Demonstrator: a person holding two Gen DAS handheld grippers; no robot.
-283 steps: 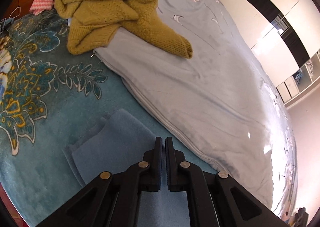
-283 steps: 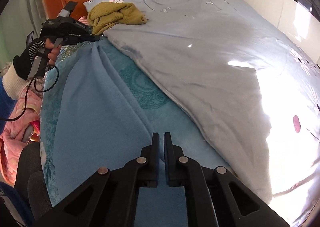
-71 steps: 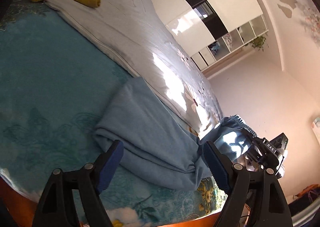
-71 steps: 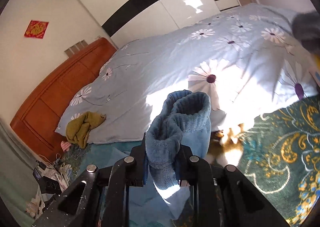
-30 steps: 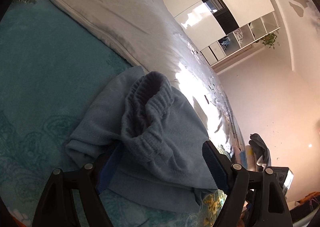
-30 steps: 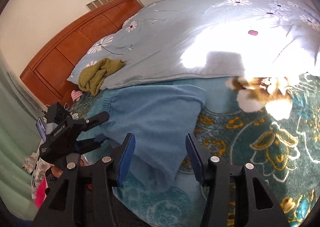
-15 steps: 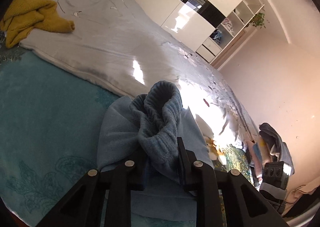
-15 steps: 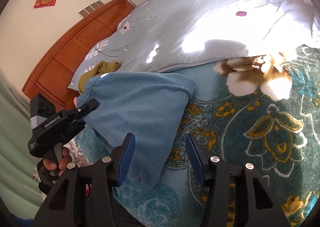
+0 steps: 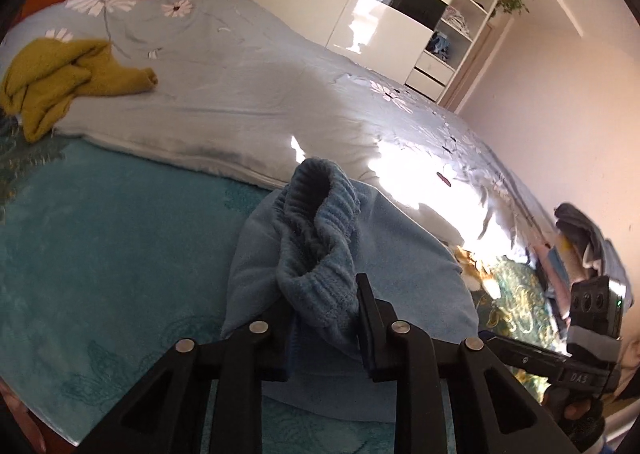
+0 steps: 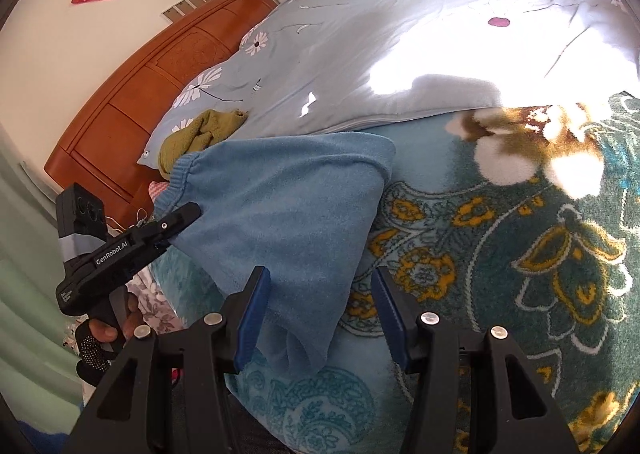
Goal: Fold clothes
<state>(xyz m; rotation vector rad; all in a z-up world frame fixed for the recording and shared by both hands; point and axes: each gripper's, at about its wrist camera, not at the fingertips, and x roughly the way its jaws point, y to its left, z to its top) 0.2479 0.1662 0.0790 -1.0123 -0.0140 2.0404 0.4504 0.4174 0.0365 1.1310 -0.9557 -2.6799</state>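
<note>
A light blue garment (image 9: 360, 254) lies on the teal blanket (image 9: 100, 234) of the bed. My left gripper (image 9: 324, 318) is shut on its bunched ribbed waistband (image 9: 320, 238) and holds that edge lifted. In the right wrist view the garment (image 10: 288, 205) hangs from the left gripper (image 10: 176, 221) at the left. My right gripper (image 10: 316, 310) is open, its jaws either side of the garment's lower folded end, not clamping it.
A mustard knit sweater (image 9: 60, 77) lies at the head of the bed on a pale floral duvet (image 9: 260, 93). The wooden headboard (image 10: 160, 93) stands behind. The patterned blanket (image 10: 520, 234) extends to the right. The wardrobe (image 9: 400, 13) is along the far wall.
My right gripper let go of the waistband and opened. My left gripper closed on the waistband and raised it, so the garment's upper layer now hangs lifted.
</note>
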